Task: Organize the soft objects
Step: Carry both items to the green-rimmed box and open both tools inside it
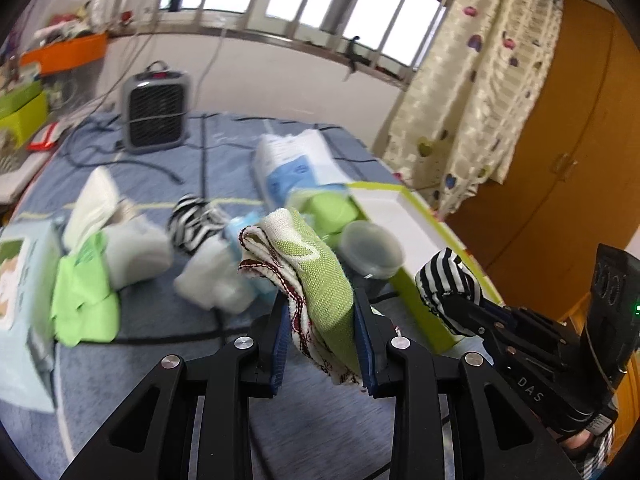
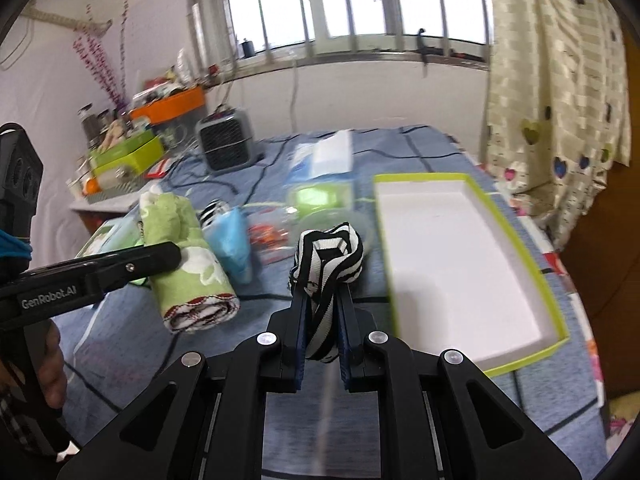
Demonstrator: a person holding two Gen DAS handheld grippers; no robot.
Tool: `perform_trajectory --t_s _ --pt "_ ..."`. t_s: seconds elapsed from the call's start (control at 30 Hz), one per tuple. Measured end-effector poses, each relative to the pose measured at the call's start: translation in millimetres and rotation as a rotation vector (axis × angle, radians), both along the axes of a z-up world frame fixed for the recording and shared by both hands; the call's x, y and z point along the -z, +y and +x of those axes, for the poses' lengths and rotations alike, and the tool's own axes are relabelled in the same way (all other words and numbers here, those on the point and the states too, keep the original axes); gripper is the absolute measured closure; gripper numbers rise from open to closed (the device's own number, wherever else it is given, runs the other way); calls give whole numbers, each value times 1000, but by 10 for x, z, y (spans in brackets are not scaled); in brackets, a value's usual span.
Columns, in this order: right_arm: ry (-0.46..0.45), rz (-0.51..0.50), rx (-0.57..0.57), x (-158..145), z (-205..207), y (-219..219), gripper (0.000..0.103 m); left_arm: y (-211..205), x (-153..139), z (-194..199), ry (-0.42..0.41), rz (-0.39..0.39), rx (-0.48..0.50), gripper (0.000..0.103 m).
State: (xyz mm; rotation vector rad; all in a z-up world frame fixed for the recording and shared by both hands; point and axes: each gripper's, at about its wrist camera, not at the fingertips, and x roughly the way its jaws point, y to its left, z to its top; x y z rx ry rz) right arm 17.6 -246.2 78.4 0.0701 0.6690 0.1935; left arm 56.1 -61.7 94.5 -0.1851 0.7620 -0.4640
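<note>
My left gripper (image 1: 320, 300) is shut on a folded green and white towel (image 1: 308, 264) with red stitching, held above the blue bedspread; the towel also shows in the right wrist view (image 2: 188, 268). My right gripper (image 2: 322, 292) is shut on a black-and-white striped cloth (image 2: 328, 256), which also shows in the left wrist view (image 1: 446, 276). The white box with a lime-green rim (image 2: 460, 252) lies just right of the striped cloth, its inside bare. A second striped cloth (image 1: 196, 220) lies on the bed.
On the bed lie a green cloth (image 1: 84, 284), white soft items (image 1: 136, 248), a tissue box (image 1: 20, 292), a blue-white pack (image 1: 296, 164), a clear plastic cup (image 1: 372, 248) and a grey heater (image 1: 156, 108) with cables. A curtain (image 1: 460, 92) and wooden wardrobe (image 1: 560, 140) stand right.
</note>
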Motion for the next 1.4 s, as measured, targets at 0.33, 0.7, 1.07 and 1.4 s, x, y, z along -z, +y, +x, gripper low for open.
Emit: perform_trajectory --t_s 0.33,0.7,1.07,1.4 --pt "11 0 132 -11 78 -482 89 -444 -151 220 -22 -24 98 75" --pt "93 -20 196 239 244 -782 89 -990 -157 526 -5 -20 196 75" --pt "138 -43 203 381 280 -835 89 -1477 62 801 47 25 260 75" --pt "163 -74 248 438 335 -918 88 -1724 259 1012 79 82 274 75"
